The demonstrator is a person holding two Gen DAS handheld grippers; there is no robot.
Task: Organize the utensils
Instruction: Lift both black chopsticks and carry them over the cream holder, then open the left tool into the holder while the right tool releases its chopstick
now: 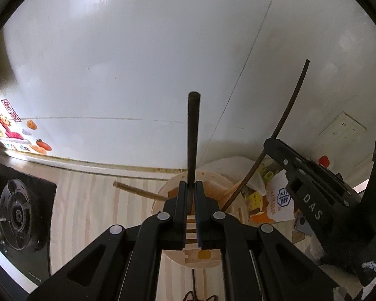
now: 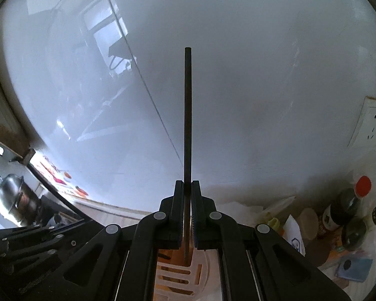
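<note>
A gas stove (image 1: 15,205) sits far left on the wooden counter (image 1: 87,200). Your left gripper (image 1: 191,188) is pinched tight on a dark chopstick (image 1: 193,135) over the round utensil holder (image 1: 213,183). Your right gripper (image 2: 187,188) squeezes another dark chopstick (image 2: 187,115) above that holder (image 2: 178,276).

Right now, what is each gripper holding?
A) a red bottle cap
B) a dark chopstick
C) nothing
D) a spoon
B: the left gripper is shut on a dark chopstick, and the right gripper is shut on another dark chopstick, both above the wooden utensil holder.
</note>
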